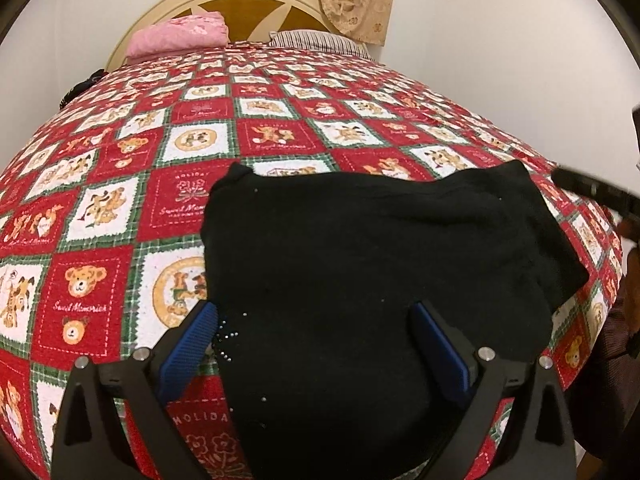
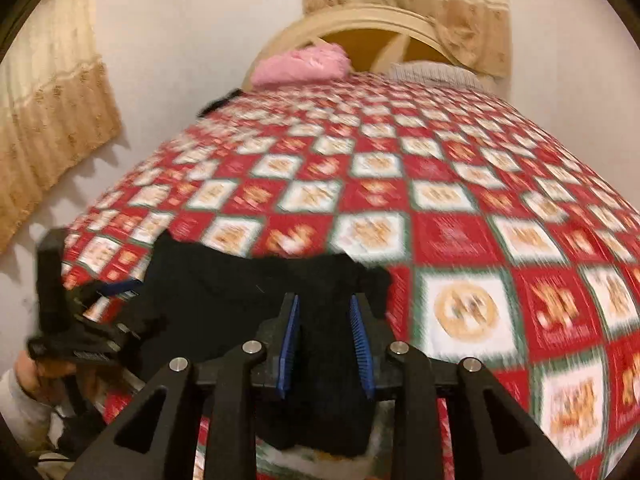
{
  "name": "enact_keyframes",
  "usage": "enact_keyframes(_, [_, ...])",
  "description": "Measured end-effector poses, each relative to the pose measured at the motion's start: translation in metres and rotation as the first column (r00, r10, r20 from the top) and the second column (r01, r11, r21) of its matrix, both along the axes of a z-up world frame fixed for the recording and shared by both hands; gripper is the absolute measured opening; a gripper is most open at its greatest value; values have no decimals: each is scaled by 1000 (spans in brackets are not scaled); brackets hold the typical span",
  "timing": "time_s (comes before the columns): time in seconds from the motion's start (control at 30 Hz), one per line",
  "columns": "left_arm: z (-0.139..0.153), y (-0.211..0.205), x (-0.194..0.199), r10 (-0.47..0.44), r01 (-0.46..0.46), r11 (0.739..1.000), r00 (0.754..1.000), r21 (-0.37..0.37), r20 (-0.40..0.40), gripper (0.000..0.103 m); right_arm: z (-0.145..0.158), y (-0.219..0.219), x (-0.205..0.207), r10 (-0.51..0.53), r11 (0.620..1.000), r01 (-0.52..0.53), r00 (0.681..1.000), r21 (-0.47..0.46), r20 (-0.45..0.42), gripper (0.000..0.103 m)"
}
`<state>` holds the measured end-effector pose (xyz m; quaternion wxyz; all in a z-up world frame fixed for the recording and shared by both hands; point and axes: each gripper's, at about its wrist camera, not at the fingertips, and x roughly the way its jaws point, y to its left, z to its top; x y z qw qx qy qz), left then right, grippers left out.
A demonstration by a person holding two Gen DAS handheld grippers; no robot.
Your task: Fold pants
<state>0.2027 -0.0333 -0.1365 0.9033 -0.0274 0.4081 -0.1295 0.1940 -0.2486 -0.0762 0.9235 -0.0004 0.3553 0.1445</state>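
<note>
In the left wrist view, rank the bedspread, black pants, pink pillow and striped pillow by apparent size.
1. Bedspread, largest.
2. Black pants; they lie close to the camera, which enlarges them.
3. Pink pillow and striped pillow: look alike, both far off and partly hidden, so left unranked.

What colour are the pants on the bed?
The folded fabric pants are plain black, clearest in the left wrist view.

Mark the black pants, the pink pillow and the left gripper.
black pants (image 1: pixel 360 248), left wrist view, middle of the folded cloth
pink pillow (image 1: pixel 180 36), left wrist view, its top face
left gripper (image 1: pixel 316 312), left wrist view, midway between its fingertips
</note>
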Motion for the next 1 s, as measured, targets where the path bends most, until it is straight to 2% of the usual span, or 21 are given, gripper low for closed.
enact_keyframes(0.07, [0, 0, 0, 0, 0, 1000, 1000, 0, 0, 100, 3, 10, 8, 57, 998, -57, 998, 13, 14, 28])
enact_keyframes(0.17, [0, 0, 0, -2, 2, 1000, 1000, -5, -3, 100, -7, 16, 27, 124, 990, -121, 991, 75, -39, 28])
enact_keyframes(0.23, [-1, 0, 0, -3, 3, 1000, 1000, -8, -2, 101, -18, 15, 36, 129, 989, -121, 988, 84, -88, 28])
enact_keyframes(0.3, [0, 1, -1, -7, 6, 1000, 1000, -12, -3, 101, -32, 11, 43, 97, 995, -92, 986, 39, -138, 28])
enact_keyframes(0.37, [1, 4, -6, -7, 7, 1000, 1000, -18, 3, 101, -42, 3, 45, 107, 993, -98, 982, 66, -158, 28])
enact_keyframes(0.43, [1, 8, -14, -5, 5, 1000, 1000, -28, 3, 101, -41, 0, 44, 113, 992, -102, 981, 77, -155, 28])
enact_keyframes(0.53, [-2, 14, -29, -7, 7, 999, 1000, -35, -3, 101, -36, 11, 41, 114, 993, -117, 981, -7, -159, 28])
enact_keyframes(0.6, [-5, 14, -36, -19, 18, 999, 1000, -36, -13, 103, -24, 18, 38, 107, 992, -114, 984, -45, -139, 28])
enact_keyframes(0.67, [-8, 14, -39, -14, 14, 999, 1000, -38, -8, 103, -8, 27, 35, 139, 989, -144, 984, -33, -110, 28])
enact_keyframes(0.7, [-9, 13, -39, -13, 12, 999, 1000, -37, -3, 103, -3, 32, 36, 159, 987, -162, 981, -18, -107, 32])
enact_keyframes(0.73, [-9, 13, -38, -10, 10, 999, 1000, -39, -3, 103, 3, 42, 40, 197, 980, -197, 974, 11, -109, 46])
enact_keyframes(0.8, [-10, 15, -37, -5, 5, 999, 1000, -53, -7, 103, 7, 60, 50, 257, 966, -252, 959, 62, -120, 63])
enact_keyframes(0.9, [-11, 16, -38, -7, 8, 998, 1000, -58, 0, 103, 5, 104, 71, 358, 934, -351, 923, 70, -141, 63])
enact_keyframes(1.0, [-12, 18, -38, -8, 8, 998, 1000, -66, -1, 103, -3, 139, 90, 420, 907, -408, 890, 100, -176, 63])
